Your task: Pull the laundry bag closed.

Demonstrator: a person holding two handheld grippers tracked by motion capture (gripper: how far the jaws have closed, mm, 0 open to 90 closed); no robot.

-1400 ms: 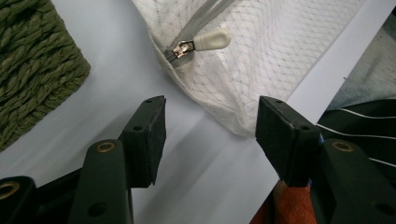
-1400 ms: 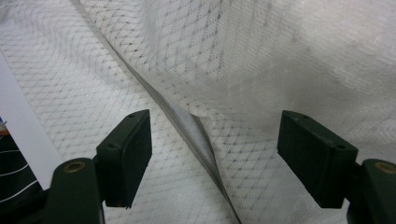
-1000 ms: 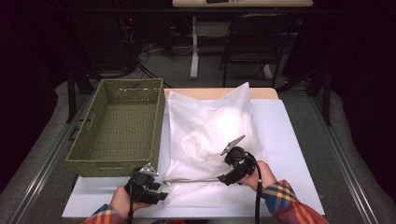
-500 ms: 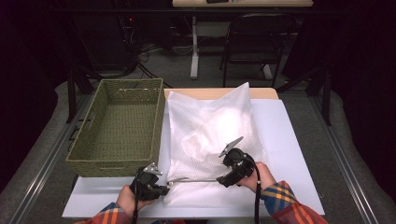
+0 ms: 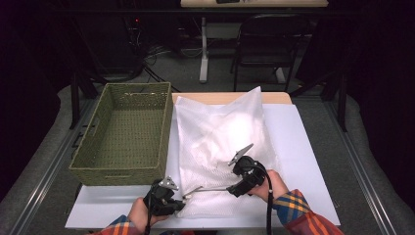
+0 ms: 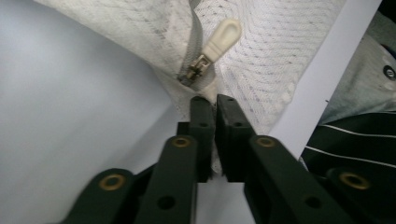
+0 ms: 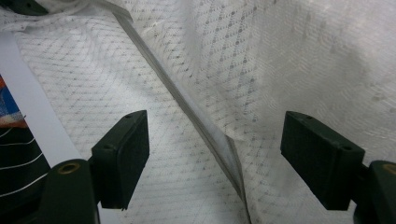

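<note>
The white mesh bag (image 5: 220, 142) lies flat on the table (image 5: 303, 147), right of the basket (image 5: 122, 132). Your left gripper (image 6: 215, 105) has just closed and pinches the bag's corner beside the zipper pull (image 6: 222, 37). Your right gripper (image 7: 215, 158) stands wide over the zipper (image 7: 196, 116), pads clear.

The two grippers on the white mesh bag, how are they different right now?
The left gripper has its jaws squeezed shut on the white mesh bag at its corner, just below the zipper pull; they have just been closing. The right gripper has its jaws wide apart, hovering over the bag's zipper strip without pinching it. The left one sits at the bag's near corner, the right one farther along its near edge. Both are black, hand-held, and over the same bag.
</note>
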